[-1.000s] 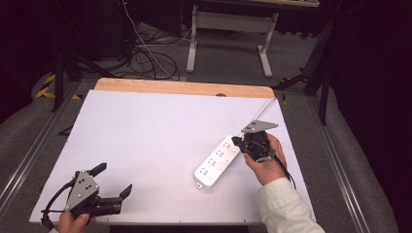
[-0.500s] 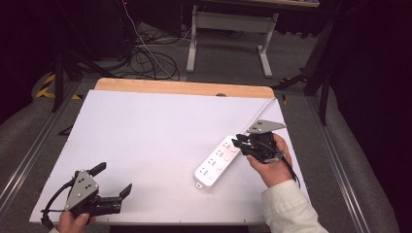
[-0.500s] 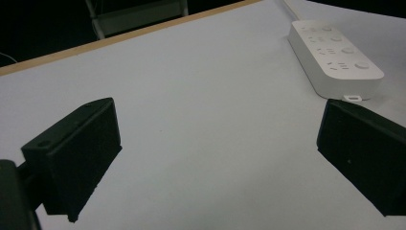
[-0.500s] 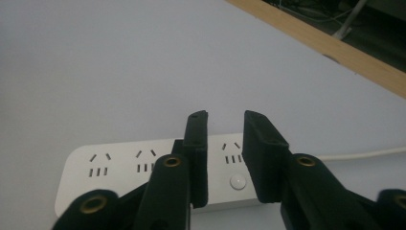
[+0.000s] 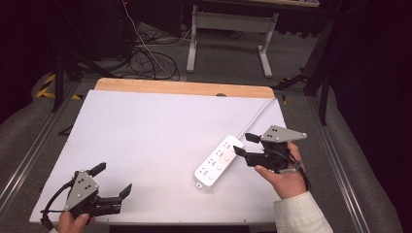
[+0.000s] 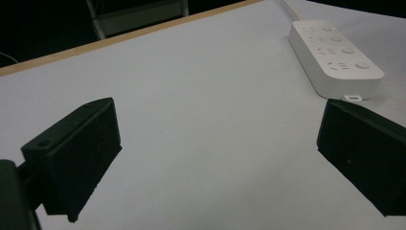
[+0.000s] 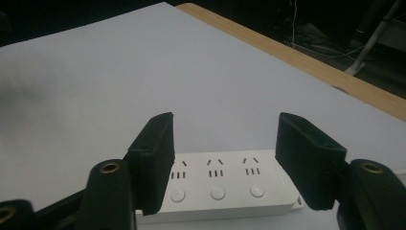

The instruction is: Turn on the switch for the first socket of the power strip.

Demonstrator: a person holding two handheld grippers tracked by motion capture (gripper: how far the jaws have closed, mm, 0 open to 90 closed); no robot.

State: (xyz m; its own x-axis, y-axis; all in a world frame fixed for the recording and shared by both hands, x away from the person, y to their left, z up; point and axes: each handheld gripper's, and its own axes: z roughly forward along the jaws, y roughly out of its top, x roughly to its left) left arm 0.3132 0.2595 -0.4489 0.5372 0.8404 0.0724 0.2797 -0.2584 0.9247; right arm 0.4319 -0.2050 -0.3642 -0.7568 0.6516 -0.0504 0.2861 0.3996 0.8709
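High view: your left gripper (image 5: 111,180) rests low at the near left corner of the white table (image 5: 155,126), held in your left hand (image 5: 73,222), its jaws spread wide with nothing between them. Your right gripper (image 5: 243,144) is held in your right hand (image 5: 284,177) at the right side of the table, jaws parted and pointing left toward the white power strip (image 5: 218,161). The strip lies diagonally on the table, right of centre, and its white cable (image 5: 257,115) runs from its far end toward the table's far right corner. The gripper's tips sit just beside the strip's far end; you cannot tell from here whether they touch it.

Left gripper view: your two black jaws stand far apart over bare table (image 6: 201,120), gripping nothing. The power strip (image 6: 335,55) lies well ahead at upper right, its sockets and round buttons facing up.

Right gripper view: your jaws stand wide, nothing held. The power strip (image 7: 215,184) lies crosswise just beyond them, three socket groups and three buttons visible in the gap. The wooden table edge (image 7: 306,60) runs across the upper right.
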